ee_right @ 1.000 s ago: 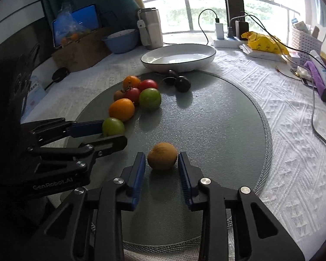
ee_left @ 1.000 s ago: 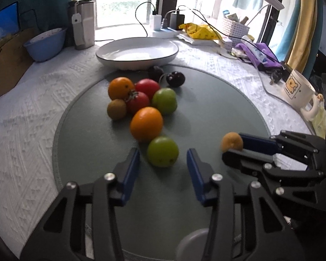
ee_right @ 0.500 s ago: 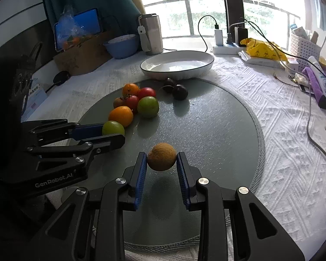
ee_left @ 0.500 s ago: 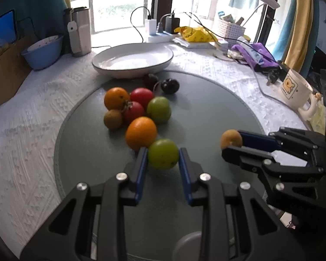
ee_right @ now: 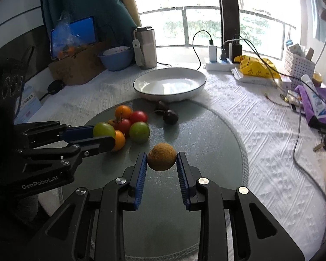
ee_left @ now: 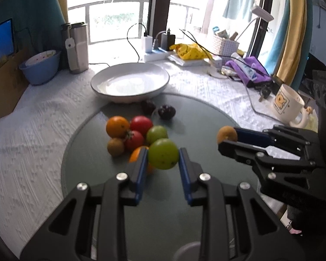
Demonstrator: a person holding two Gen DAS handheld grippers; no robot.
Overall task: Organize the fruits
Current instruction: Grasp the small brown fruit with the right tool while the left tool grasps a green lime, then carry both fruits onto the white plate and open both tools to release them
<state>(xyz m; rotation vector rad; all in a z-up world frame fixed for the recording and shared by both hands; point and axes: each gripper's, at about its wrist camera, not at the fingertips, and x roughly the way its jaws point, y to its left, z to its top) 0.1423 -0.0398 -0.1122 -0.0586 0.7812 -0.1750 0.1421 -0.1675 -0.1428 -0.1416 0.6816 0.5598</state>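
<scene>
A green fruit (ee_left: 163,157) is clenched in the left gripper (ee_left: 163,163) and a kiwi (ee_right: 162,156) in the right gripper (ee_right: 162,163) — both above the mat (ee_right: 206,143); the white plate (ee_right: 169,84) is not yet filled — seven fruits remain.

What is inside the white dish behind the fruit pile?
Nothing: the white dish shows only its bare glossy inside in both views. Its near wall hides a strip of the bottom.

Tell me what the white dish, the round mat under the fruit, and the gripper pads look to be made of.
White dish: likely glazed ceramic; glossy, reflects the window, thin dark rim.
Round mat: grey-green, faintly sheened, with a textured edge; perhaps vinyl or faux leather, hard to say.
Right gripper pads: blue and ribbed, probably rubber or soft plastic, on black plastic-looking fingers.
</scene>
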